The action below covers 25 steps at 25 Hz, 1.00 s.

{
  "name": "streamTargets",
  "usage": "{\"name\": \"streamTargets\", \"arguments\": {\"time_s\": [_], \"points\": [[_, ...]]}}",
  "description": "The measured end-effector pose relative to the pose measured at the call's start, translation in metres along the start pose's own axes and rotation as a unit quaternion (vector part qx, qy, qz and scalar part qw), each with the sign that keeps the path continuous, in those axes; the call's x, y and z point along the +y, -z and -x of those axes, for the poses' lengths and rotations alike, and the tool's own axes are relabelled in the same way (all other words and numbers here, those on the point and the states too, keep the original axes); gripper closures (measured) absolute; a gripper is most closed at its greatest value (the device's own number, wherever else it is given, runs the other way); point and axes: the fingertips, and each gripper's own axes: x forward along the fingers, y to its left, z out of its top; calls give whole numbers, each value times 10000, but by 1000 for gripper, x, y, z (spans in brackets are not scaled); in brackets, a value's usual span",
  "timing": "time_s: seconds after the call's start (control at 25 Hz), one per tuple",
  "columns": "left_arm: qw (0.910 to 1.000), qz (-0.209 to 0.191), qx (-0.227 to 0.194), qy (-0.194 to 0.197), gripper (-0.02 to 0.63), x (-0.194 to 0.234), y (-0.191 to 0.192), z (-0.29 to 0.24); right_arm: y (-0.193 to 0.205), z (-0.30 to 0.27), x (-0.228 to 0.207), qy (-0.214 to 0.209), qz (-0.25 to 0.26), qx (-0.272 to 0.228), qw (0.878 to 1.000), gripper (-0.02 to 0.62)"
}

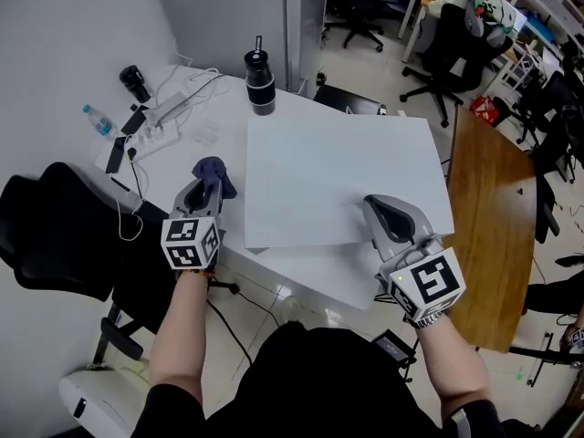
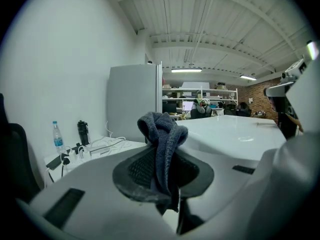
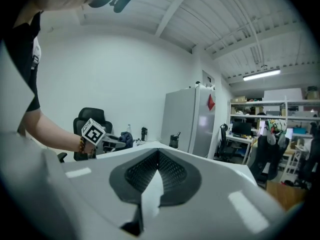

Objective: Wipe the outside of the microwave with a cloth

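Your left tongs (image 1: 203, 192) clamp the cloth (image 1: 214, 172); right tongs (image 1: 376, 204) are closed, empty. Hard strokes on the microwave (image 1: 338, 172) may pull it free.

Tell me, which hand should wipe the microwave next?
Probably left. The left gripper is shut on the cloth, just beside the microwave's left edge. The right gripper is shut with nothing between its jaws, so it has nothing to wipe with.
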Motion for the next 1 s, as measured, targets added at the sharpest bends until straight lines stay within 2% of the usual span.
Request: {"name": "streamTargets", "arguments": {"time_s": [0.4,0.56,0.76,1.0], "points": [[9975,-114,-457,-531,537,-47,-32,106,8,70,6,-174,-64,-191,9996,594],[9956,-206,-680,-608,537,-79,-46,150,14,100,13,-264,-69,-269,9993,594],[9949,-326,-878,-386,537,-140,-58,189,20,140,19,-282,-112,-357,9989,594],[9936,-426,-1001,316,537,-235,-63,210,28,182,27,-284,-191,-458,9984,595]]}}
